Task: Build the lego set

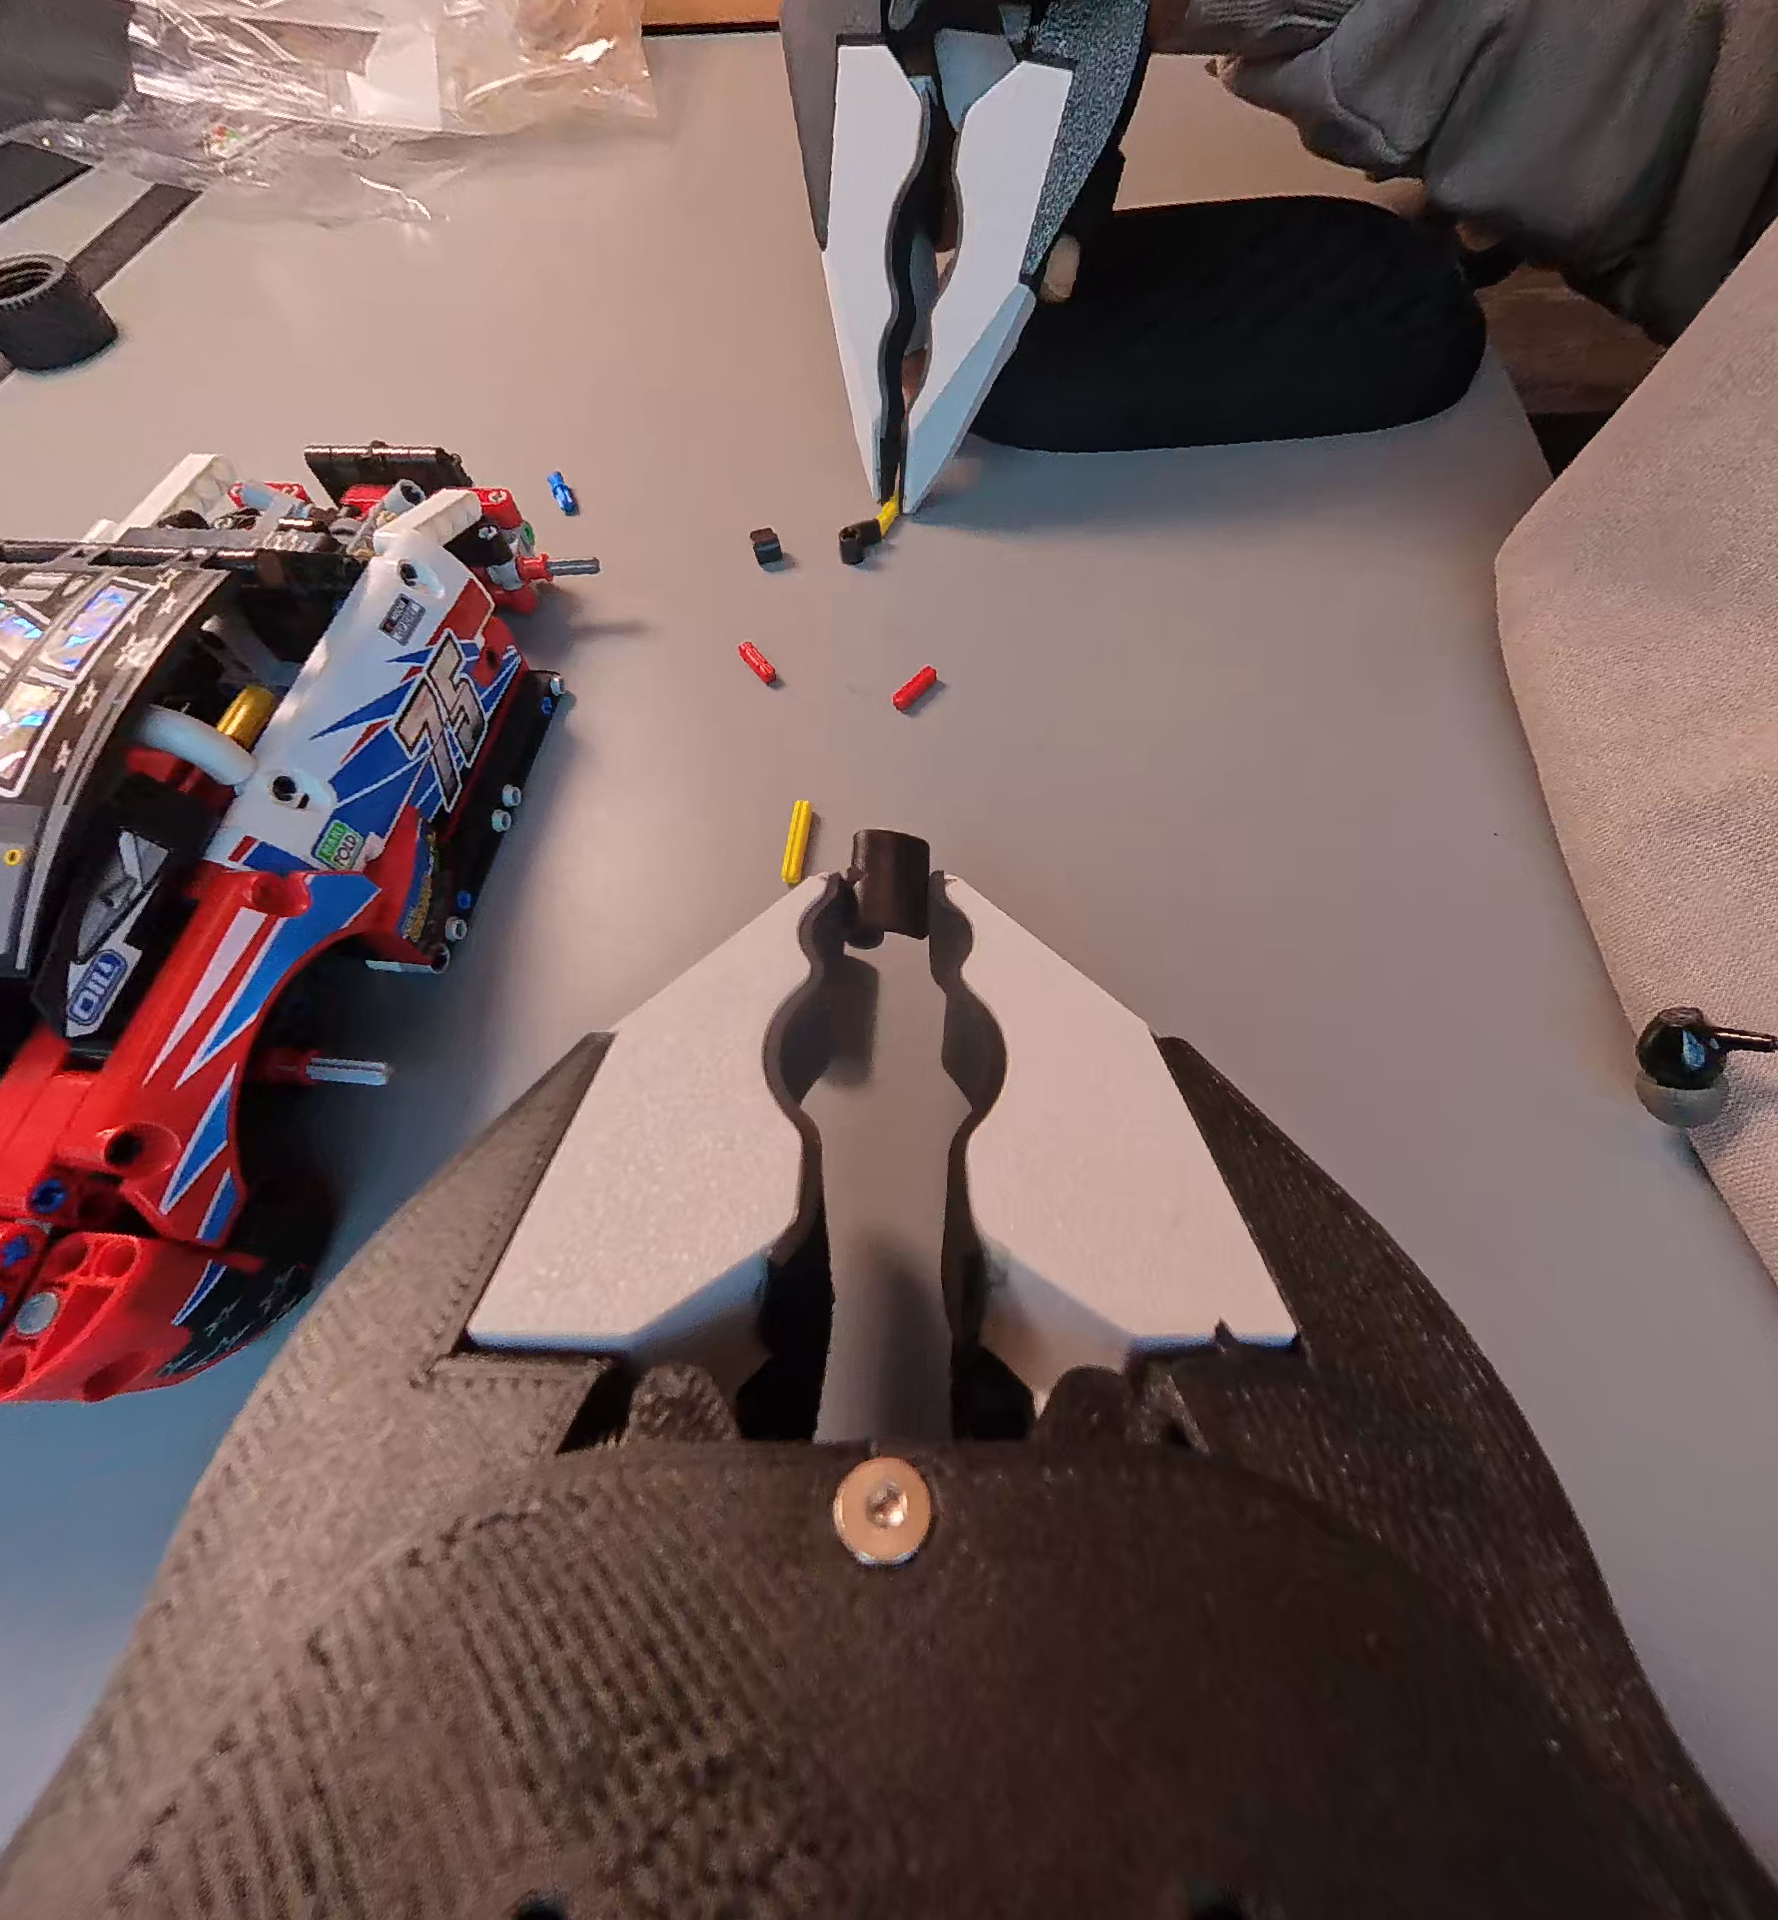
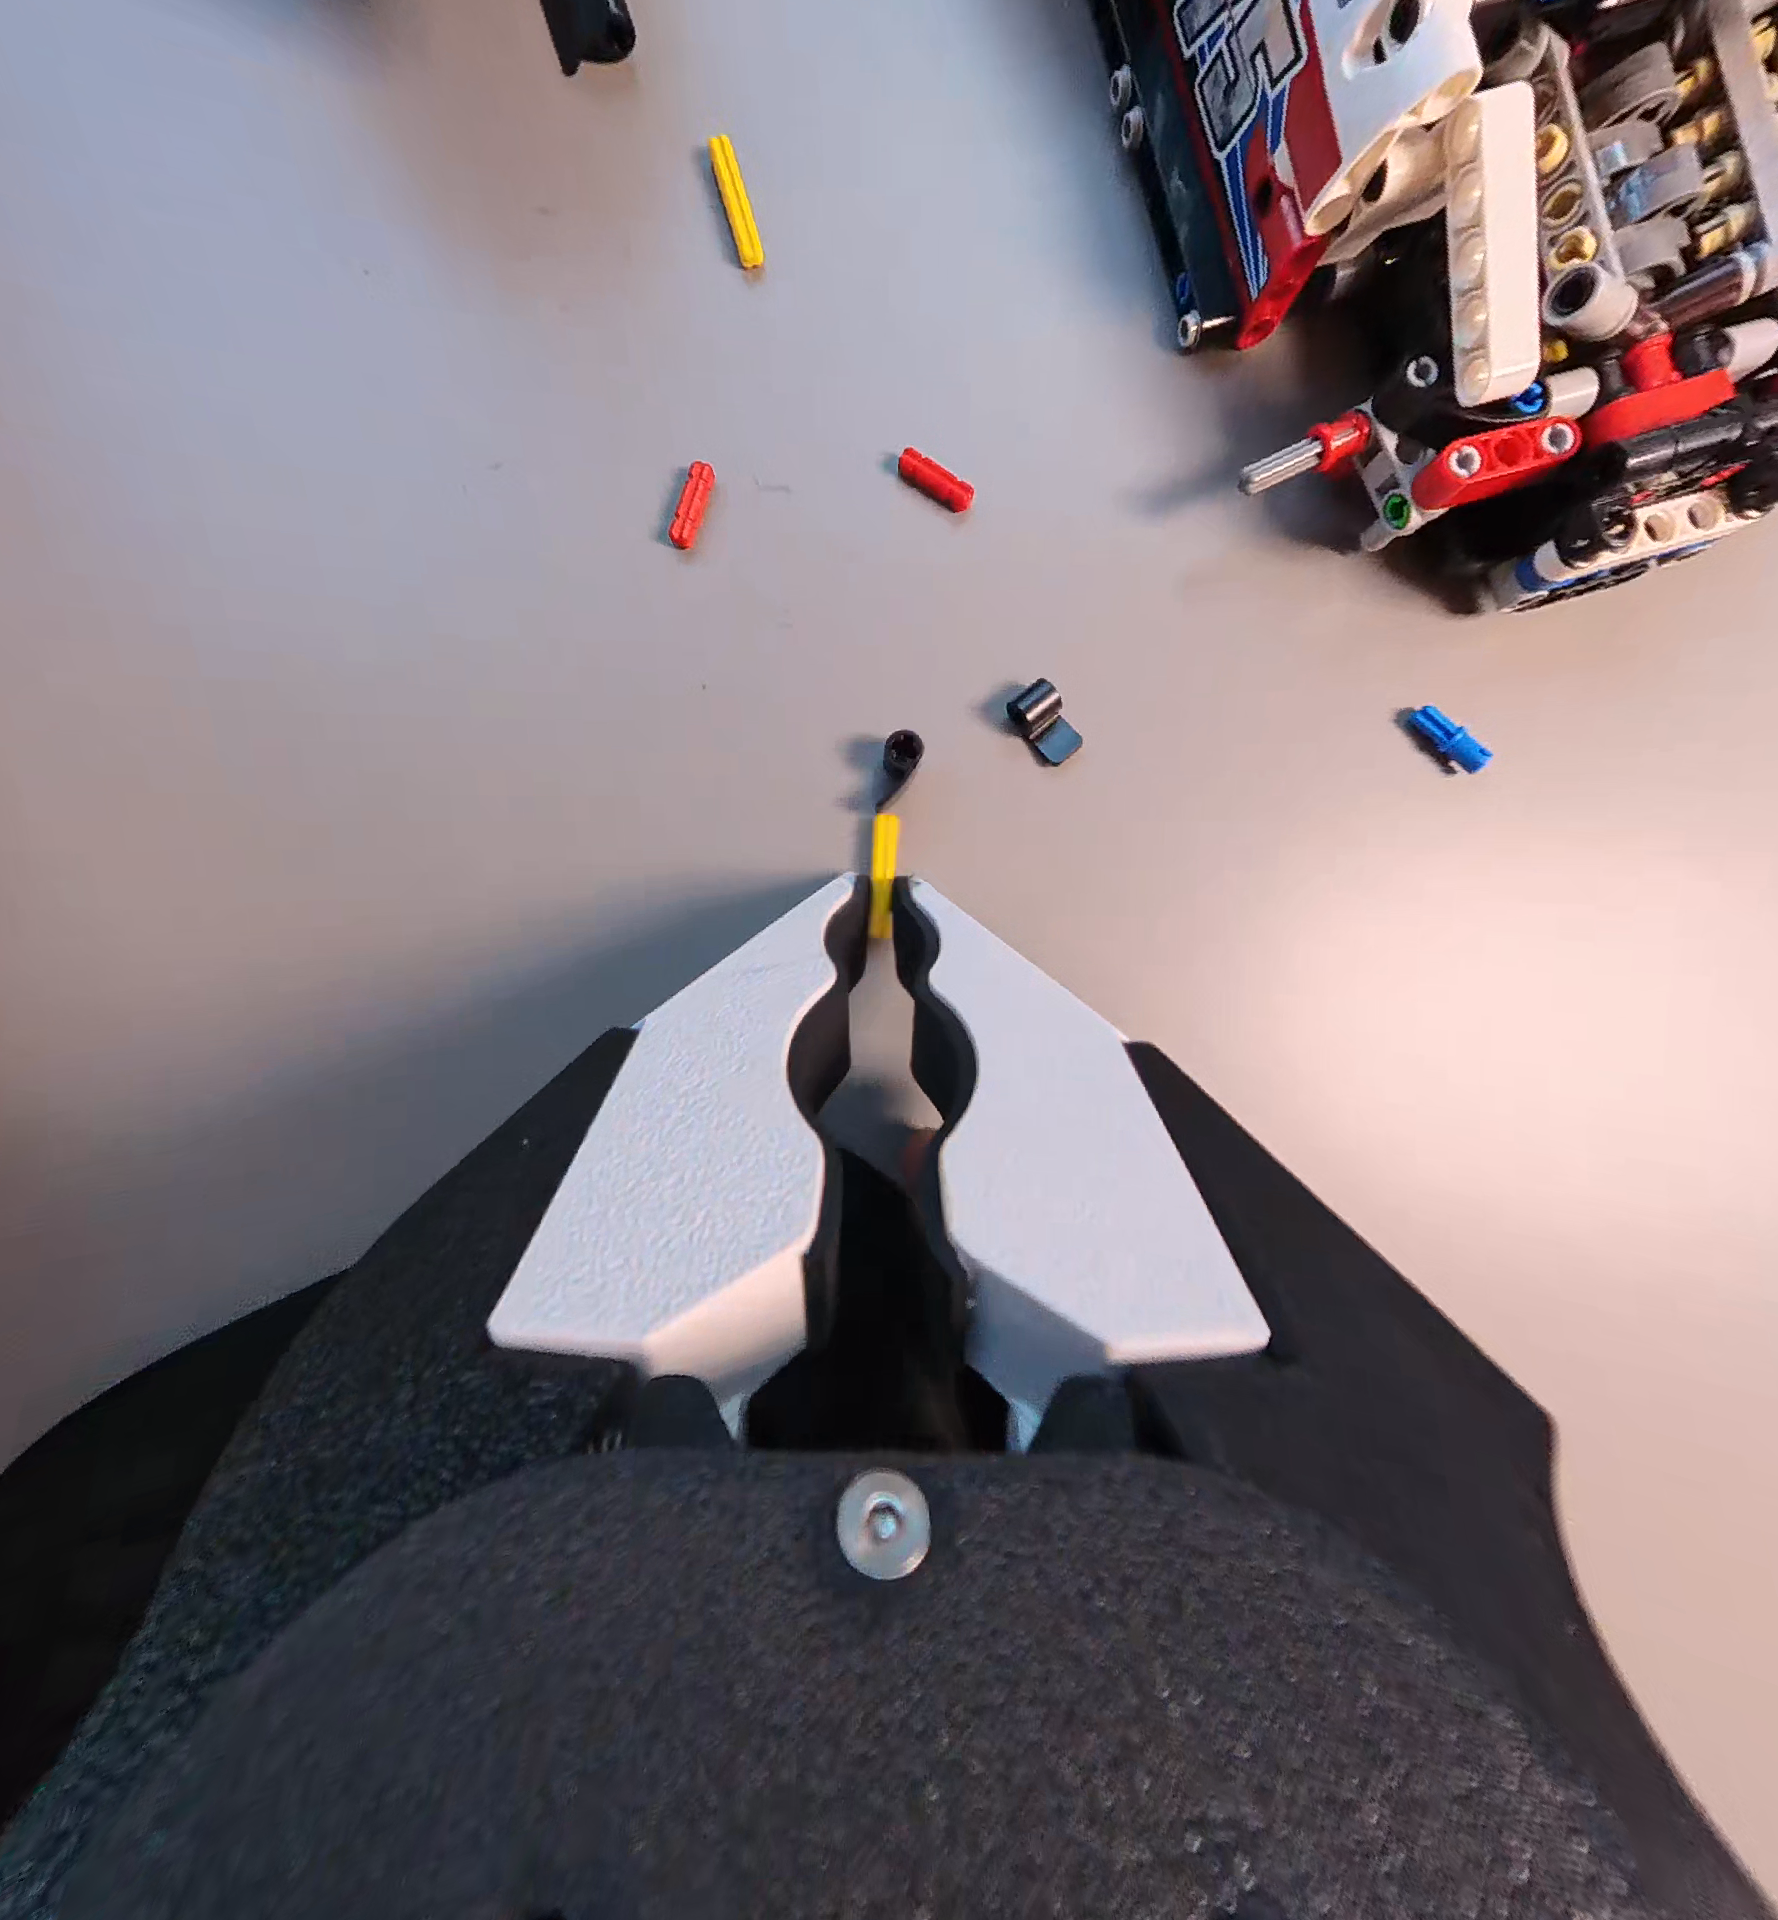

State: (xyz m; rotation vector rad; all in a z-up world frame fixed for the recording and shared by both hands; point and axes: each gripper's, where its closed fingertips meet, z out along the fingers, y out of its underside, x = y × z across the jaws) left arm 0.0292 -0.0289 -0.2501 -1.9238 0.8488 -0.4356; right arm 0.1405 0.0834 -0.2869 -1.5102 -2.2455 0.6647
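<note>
Fingers of the left gripper (image 1: 890, 883) pinch a small black connector (image 1: 890, 878) at their very tips, held just above the grey table (image 1: 1228, 727). Just beside it lies a loose yellow axle (image 1: 797, 842). Farther out, two red pins (image 1: 757, 662) (image 1: 914, 688) lie apart on the table, then another black connector (image 1: 769, 547), and a blue pin (image 1: 561, 491) near the car.

Across from it, the right gripper (image 2: 883, 883) is pressed together on a second yellow axle (image 2: 884, 868), whose free end points at a black connector (image 2: 900, 753) lying just ahead; whether the two touch is hard to tell.

To the left sits the partly built red, white and blue car (image 1: 272, 831), with bare axles sticking out of its side.

The step looks like a small sub-assembly: joining axle to connector. Next, the axle needs lining up squarely with the connector's hole, then a steady push along its length.
</note>
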